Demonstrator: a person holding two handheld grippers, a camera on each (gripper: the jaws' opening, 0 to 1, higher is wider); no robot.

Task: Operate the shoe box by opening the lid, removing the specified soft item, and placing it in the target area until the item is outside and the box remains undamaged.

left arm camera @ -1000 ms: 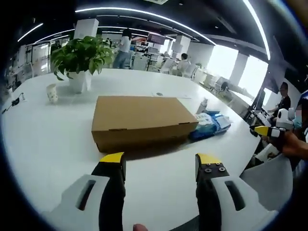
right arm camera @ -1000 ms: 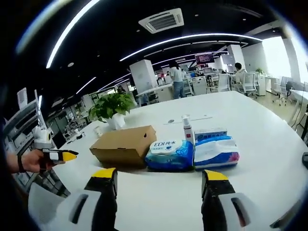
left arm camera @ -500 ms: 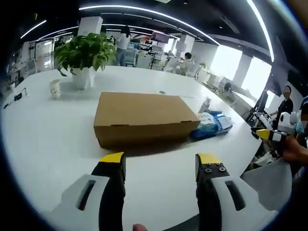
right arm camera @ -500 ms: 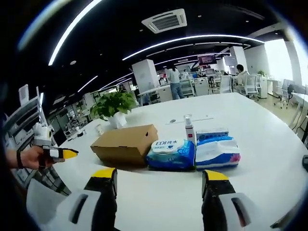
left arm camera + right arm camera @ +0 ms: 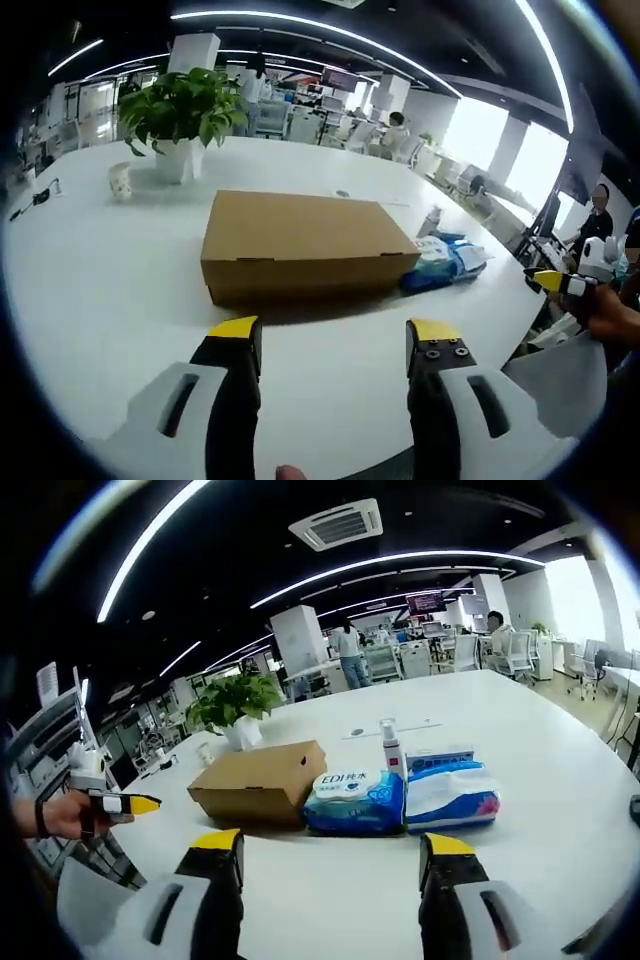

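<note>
A brown cardboard shoe box (image 5: 300, 245) lies on the white table (image 5: 100, 270) with its lid closed; it also appears in the right gripper view (image 5: 258, 788). My left gripper (image 5: 335, 332) is open, a short way in front of the box. My right gripper (image 5: 331, 844) is open too, held back from the box and wipe packs. The left gripper's yellow tip (image 5: 128, 804) shows at the left of the right gripper view; the right gripper's tip (image 5: 556, 282) shows at the right of the left gripper view.
Two soft wipe packs (image 5: 356, 802) (image 5: 450, 794) and a small spray bottle (image 5: 387, 748) stand beside the box. A potted plant (image 5: 180, 115) and a paper cup (image 5: 120, 181) stand at the table's far side. People and office chairs are in the background.
The left gripper view has shifted slightly, so the box sits a little further right and looks a bit nearer. The right gripper view is almost unchanged. A person in the background has walked.
</note>
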